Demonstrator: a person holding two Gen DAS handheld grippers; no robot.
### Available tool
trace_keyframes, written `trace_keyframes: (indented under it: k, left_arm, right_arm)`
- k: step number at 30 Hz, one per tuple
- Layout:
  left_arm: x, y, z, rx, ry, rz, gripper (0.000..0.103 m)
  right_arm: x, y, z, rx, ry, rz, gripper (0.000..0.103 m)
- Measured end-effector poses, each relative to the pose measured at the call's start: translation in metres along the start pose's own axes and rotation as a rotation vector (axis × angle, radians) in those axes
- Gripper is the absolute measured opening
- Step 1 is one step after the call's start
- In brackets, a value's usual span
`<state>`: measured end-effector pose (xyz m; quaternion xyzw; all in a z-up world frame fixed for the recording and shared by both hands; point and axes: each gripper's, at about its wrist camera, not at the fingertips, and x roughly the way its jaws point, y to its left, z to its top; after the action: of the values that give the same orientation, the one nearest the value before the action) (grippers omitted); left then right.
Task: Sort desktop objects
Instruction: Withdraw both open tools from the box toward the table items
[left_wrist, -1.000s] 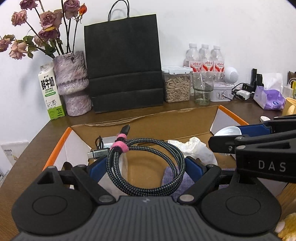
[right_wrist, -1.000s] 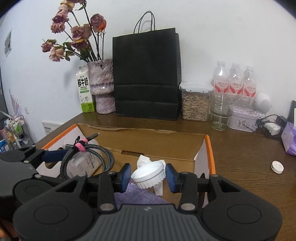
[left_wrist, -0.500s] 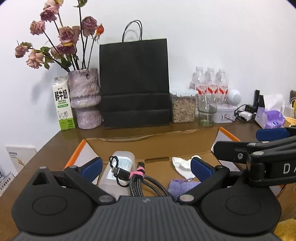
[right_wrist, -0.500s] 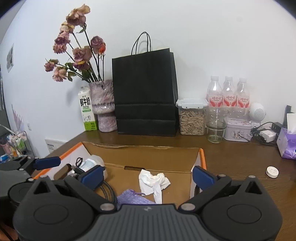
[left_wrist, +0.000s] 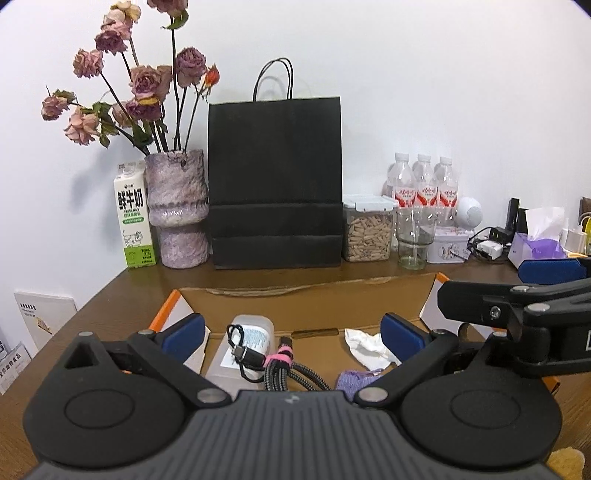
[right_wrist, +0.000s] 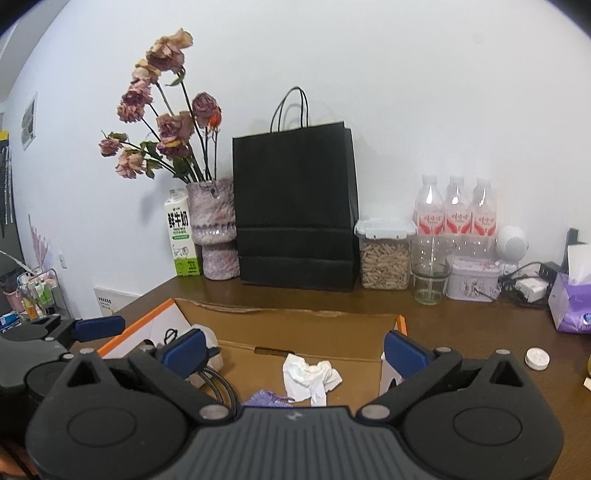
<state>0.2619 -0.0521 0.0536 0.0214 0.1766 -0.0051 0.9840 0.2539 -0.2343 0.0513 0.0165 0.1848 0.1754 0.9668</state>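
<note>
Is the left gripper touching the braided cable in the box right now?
Apart. The left wrist view shows the left gripper open, both blue pads clear of the braided cable, which lies in the cardboard box between and below them.

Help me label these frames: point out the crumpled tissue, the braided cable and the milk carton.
crumpled tissue (right_wrist: 310, 376), right wrist view, middle of the wad.
braided cable (left_wrist: 277, 363), left wrist view, pink strap.
milk carton (left_wrist: 133, 218), left wrist view, front face.

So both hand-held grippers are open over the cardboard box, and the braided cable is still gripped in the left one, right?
Not quite. Both are open over the cardboard box, but the left hand-held gripper holds nothing: the left wrist view shows the braided cable lying in the box. The right hand-held gripper is empty too.
</note>
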Motion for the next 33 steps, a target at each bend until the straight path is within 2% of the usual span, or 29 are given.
trace_keyframes:
  k: [9,16,27,33]
  left_arm:
    - [-0.023,0.005,0.008,-0.018,-0.035,0.002,0.103]
    - [-0.051,0.01,0.005,-0.014,-0.039,0.004,0.103]
    - [-0.101,0.038,-0.013,-0.038,-0.027,0.027,0.103]
    - [-0.122,0.055,-0.034,-0.038,0.005,0.046,0.103]
  right_arm:
    - [-0.022,0.011,0.011,-0.015,-0.037,0.009,0.103]
    - [-0.049,0.023,0.006,-0.017,-0.047,0.022,0.103]
    - [-0.093,0.034,-0.022,-0.02,-0.017,-0.001,0.103]
    - [-0.108,0.035,-0.049,-0.019,0.033,-0.031,0.103]
